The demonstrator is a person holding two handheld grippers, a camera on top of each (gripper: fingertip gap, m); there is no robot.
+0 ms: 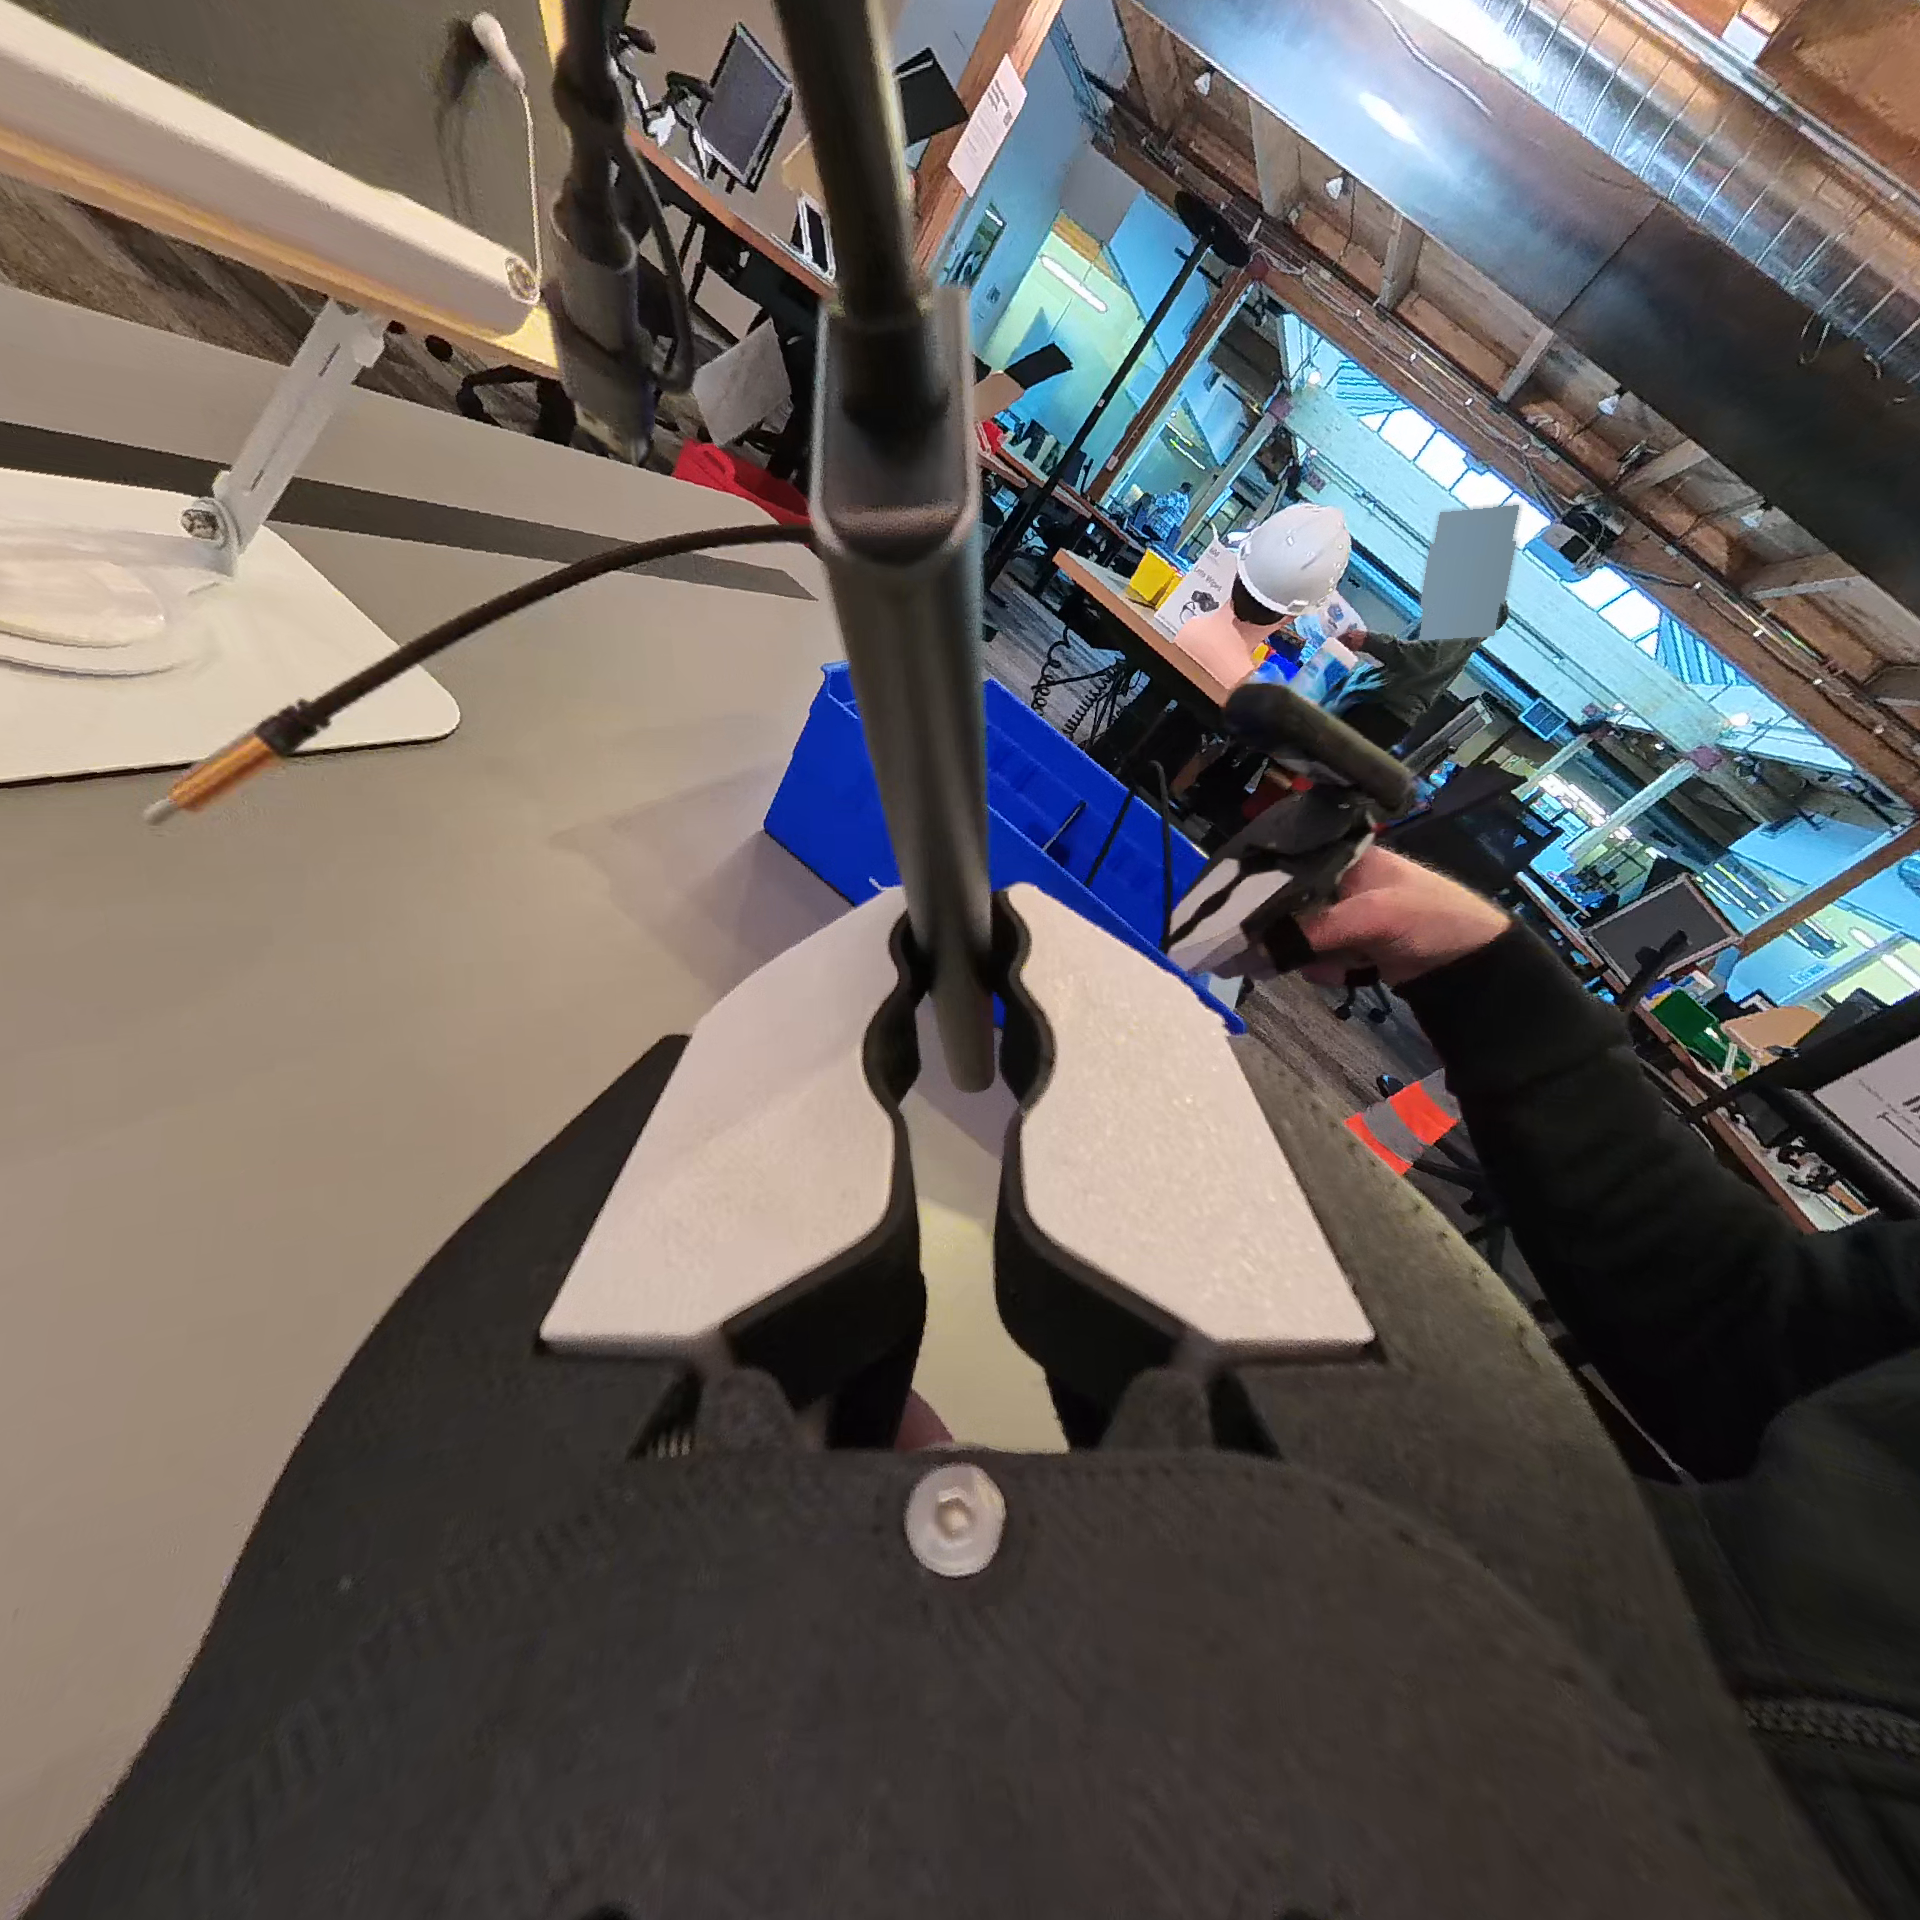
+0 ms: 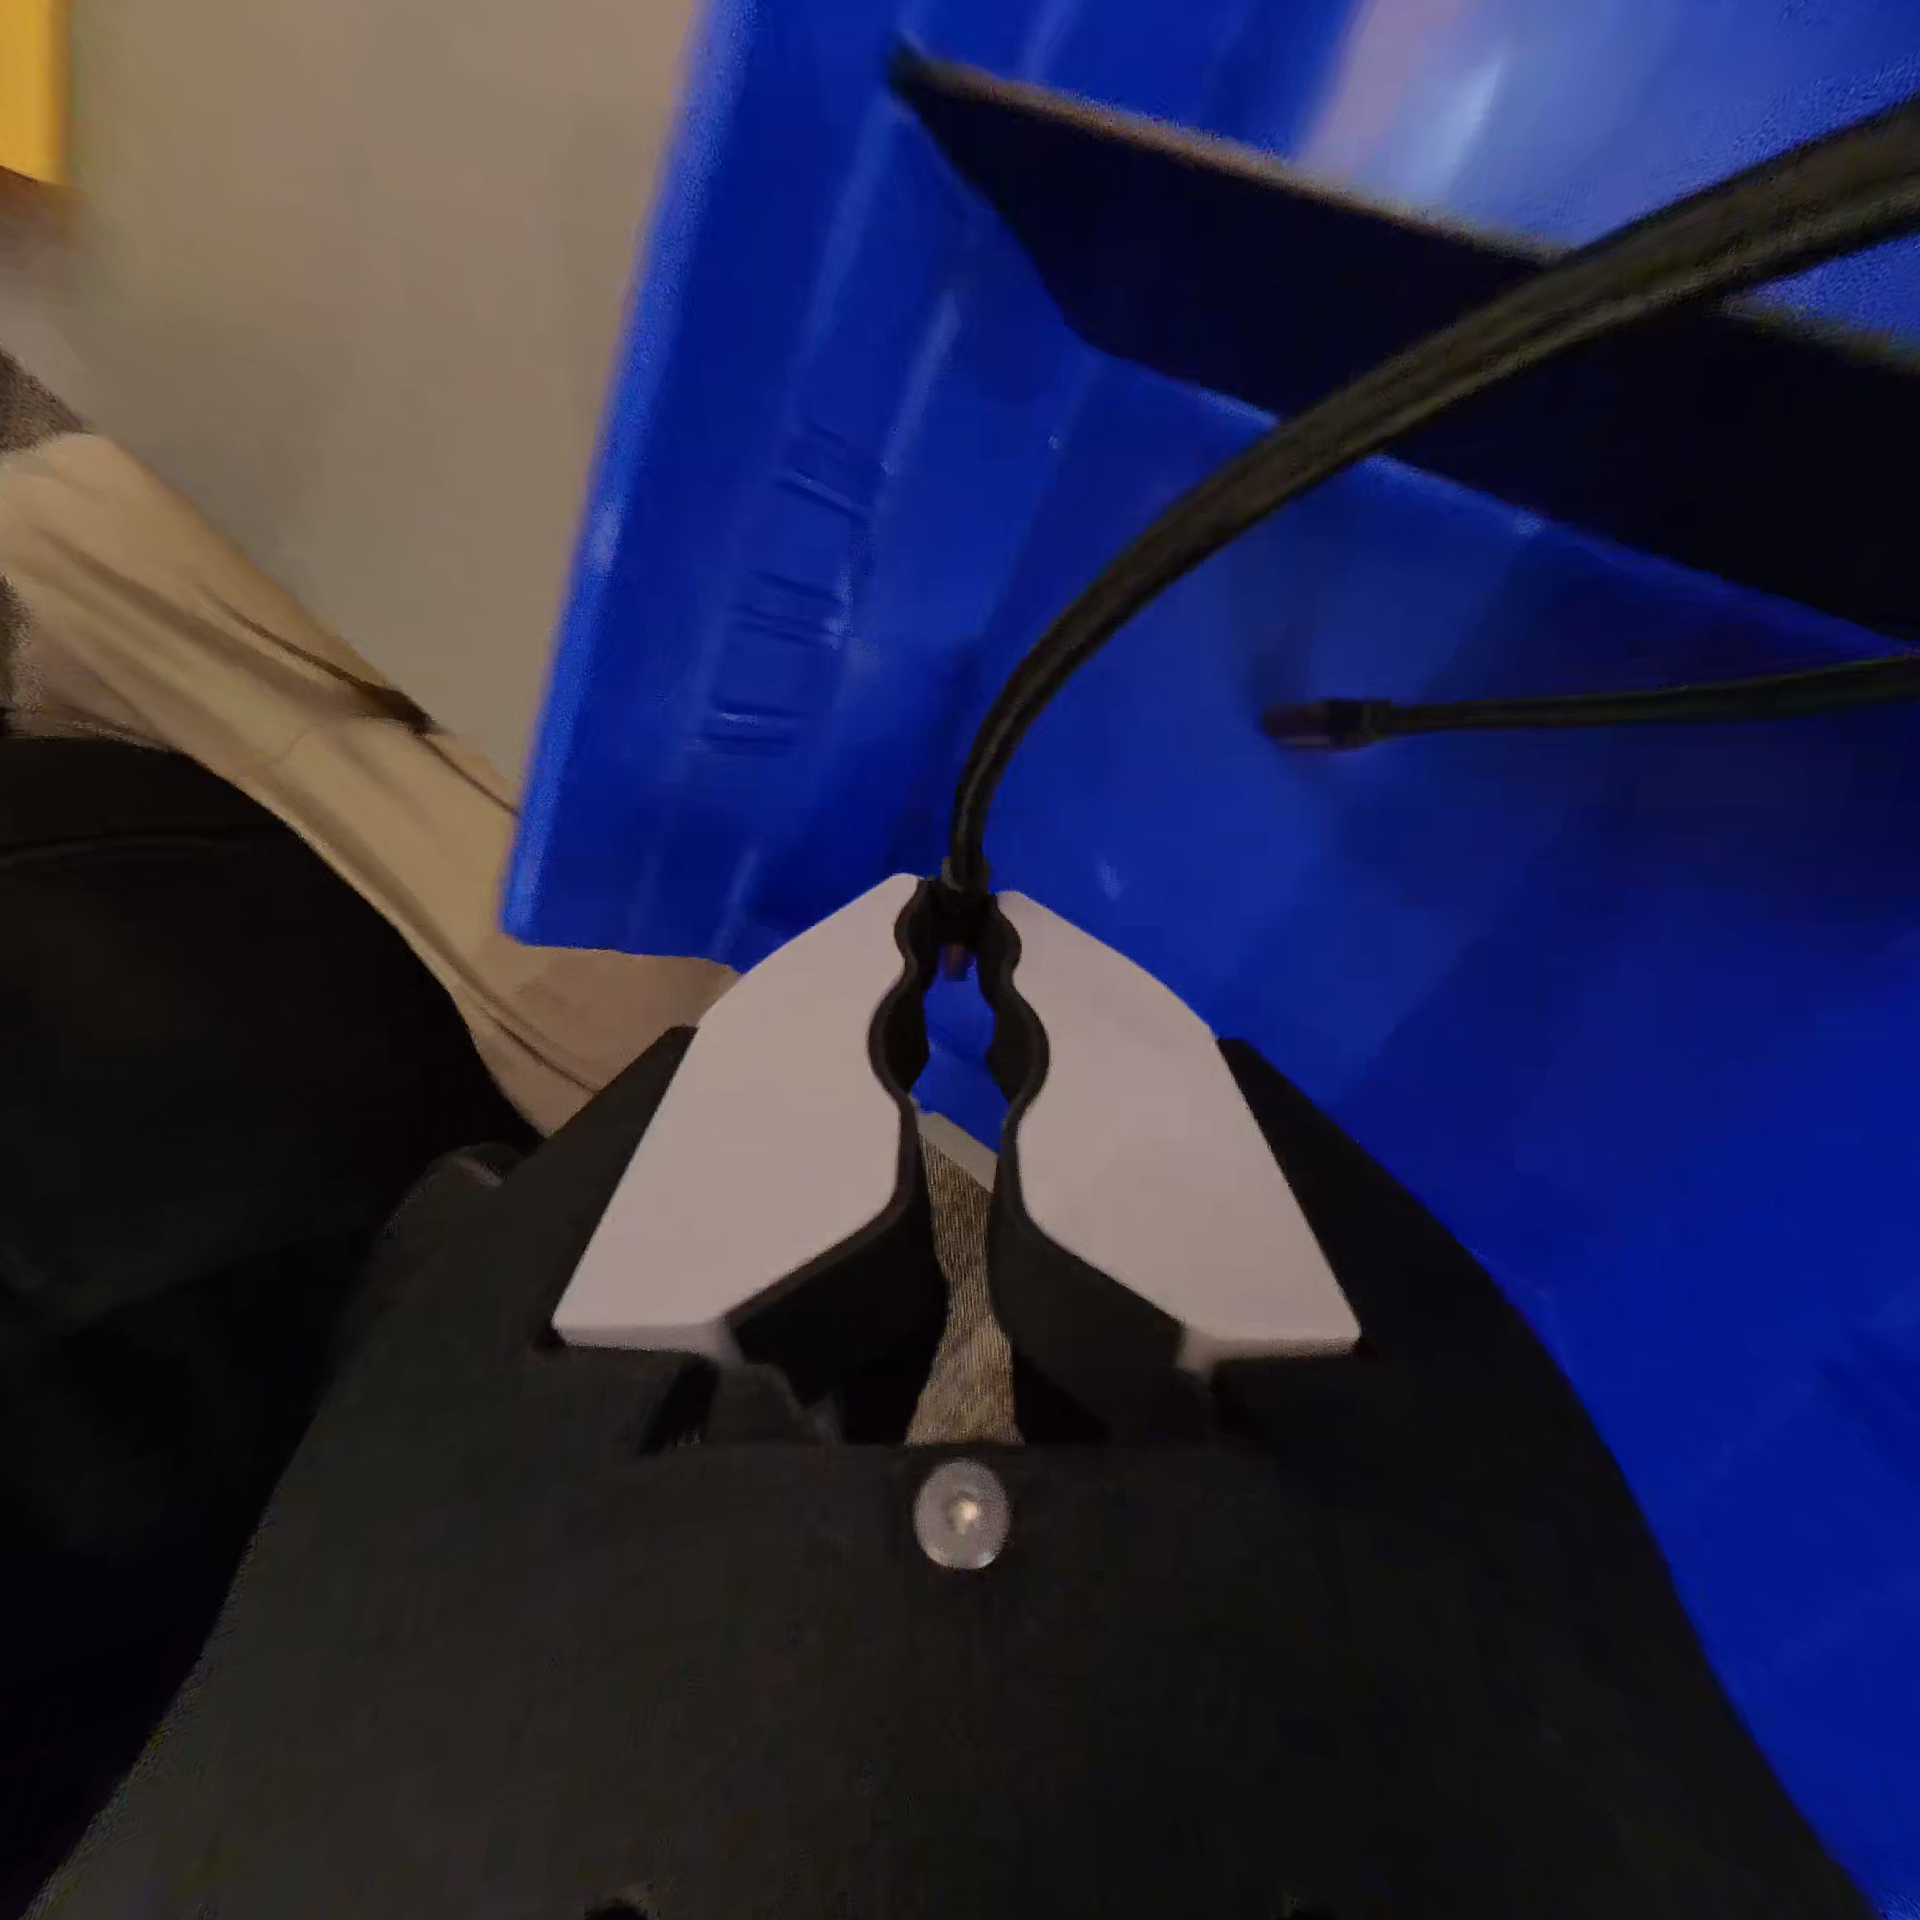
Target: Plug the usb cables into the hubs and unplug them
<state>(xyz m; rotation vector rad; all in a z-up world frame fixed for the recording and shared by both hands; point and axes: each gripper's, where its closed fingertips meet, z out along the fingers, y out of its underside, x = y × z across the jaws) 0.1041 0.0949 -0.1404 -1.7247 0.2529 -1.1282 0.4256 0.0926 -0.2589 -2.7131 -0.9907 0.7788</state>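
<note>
My left gripper (image 1: pixel 956 935) is shut on the lower end of a slim grey hub (image 1: pixel 914 675) and holds it upright above the grey table (image 1: pixel 416 987). The hub's black lead (image 1: pixel 831 135) runs up from its top. A braided black cable with a copper plug (image 1: pixel 223 774) reaches over the table at the left. My right gripper (image 2: pixel 954 904) is shut on the plug end of a black usb cable (image 2: pixel 1195 520) inside the blue bin (image 2: pixel 790 520). A second black cable's plug (image 2: pixel 1320 722) lies in the bin to the right. The right gripper also shows in the left wrist view (image 1: pixel 1205 935), over the bin (image 1: pixel 831 790).
A white stand with a flat base (image 1: pixel 312 665) sits on the table at the left. The blue bin stands at the table's far edge. A black pole (image 1: pixel 592 208) rises behind the table. Work tables, chairs and a person (image 1: pixel 1423 665) are far behind. The left gripper's tips are roughly 35 cm from the right gripper's.
</note>
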